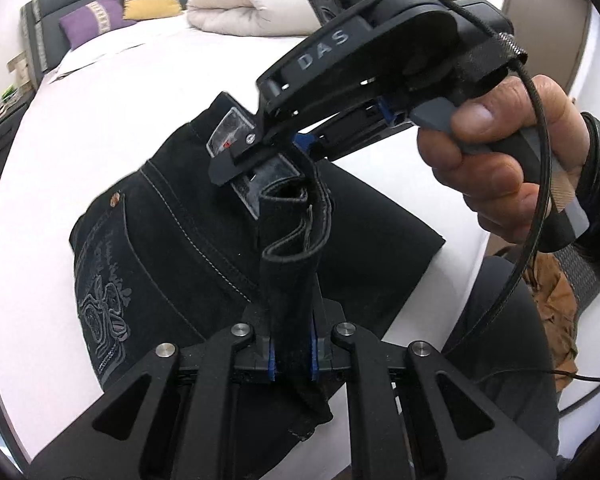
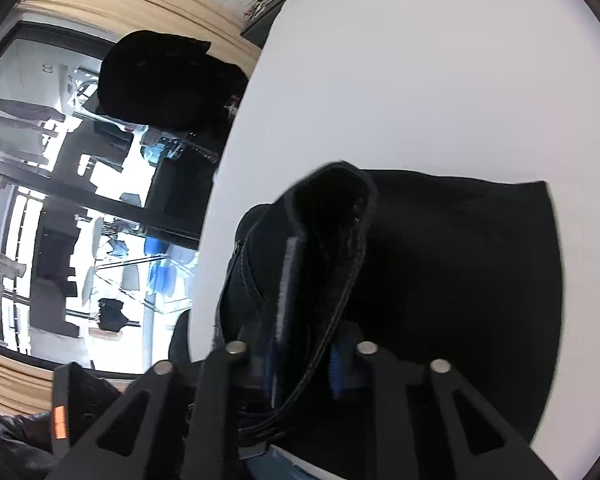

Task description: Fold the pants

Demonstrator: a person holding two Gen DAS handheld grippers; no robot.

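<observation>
A: On the bed (image 1: pixel 100 92), black pants (image 1: pixel 168 248) are seen, spread over the white sheet, partly folded.

B: How is the fabric described?

A: Dark denim with pale stitching is shown, a copper rivet (image 1: pixel 116 199) at a pocket corner and a grey floral embroidery (image 1: pixel 106 320) on the back pocket. A hem is lifted off the bed into an upright tube.

B: And the jaws?

A: The left gripper (image 1: pixel 292 364) is clenched on that raised hem, cloth pinched between its blue pads. The right gripper (image 2: pixel 304 364), held in a hand (image 1: pixel 500 160), is closed on a thick fold of the same lifted edge; cloth is seen between its jaws.

B: Anything else noted?

A: Purple and yellow cushions (image 1: pixel 152 4) and a rolled duvet (image 1: pixel 252 4) are placed at the far end.
</observation>
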